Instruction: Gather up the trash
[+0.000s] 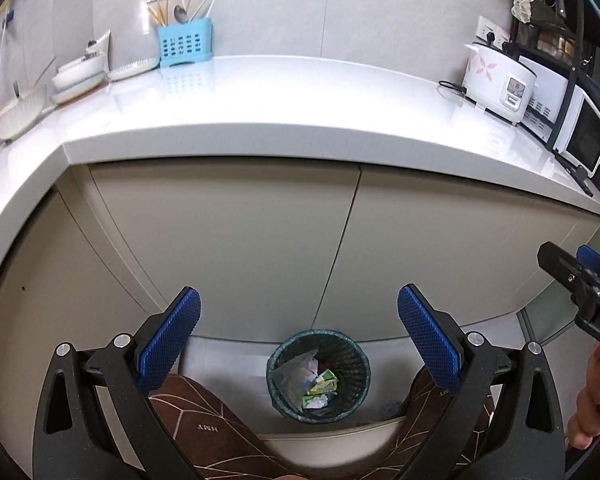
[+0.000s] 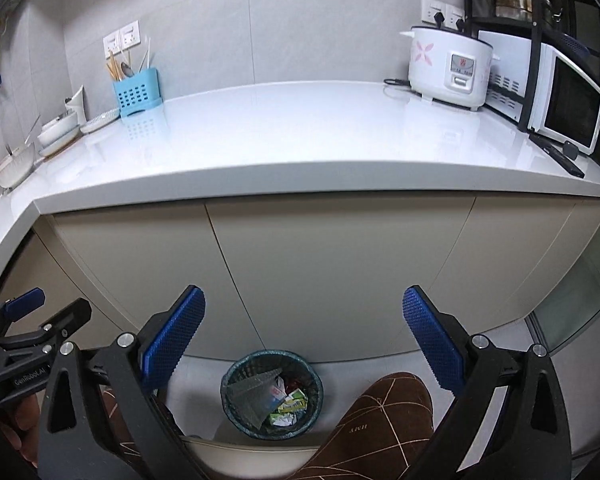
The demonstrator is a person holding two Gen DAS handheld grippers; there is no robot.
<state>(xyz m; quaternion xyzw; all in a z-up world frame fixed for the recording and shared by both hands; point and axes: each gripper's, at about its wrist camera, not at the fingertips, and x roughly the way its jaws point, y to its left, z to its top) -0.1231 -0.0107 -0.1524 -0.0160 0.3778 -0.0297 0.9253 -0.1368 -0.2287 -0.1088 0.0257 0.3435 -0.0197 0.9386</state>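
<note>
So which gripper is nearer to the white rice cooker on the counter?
Right. The right gripper is open, below and somewhat left of the rice cooker. The left gripper, also open, is farther left, with the rice cooker far off to its right.

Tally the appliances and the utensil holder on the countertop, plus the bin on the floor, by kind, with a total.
Rice cooker: 1
Microwave oven: 1
Blue utensil holder: 1
Trash bin: 1
Total: 4
</note>
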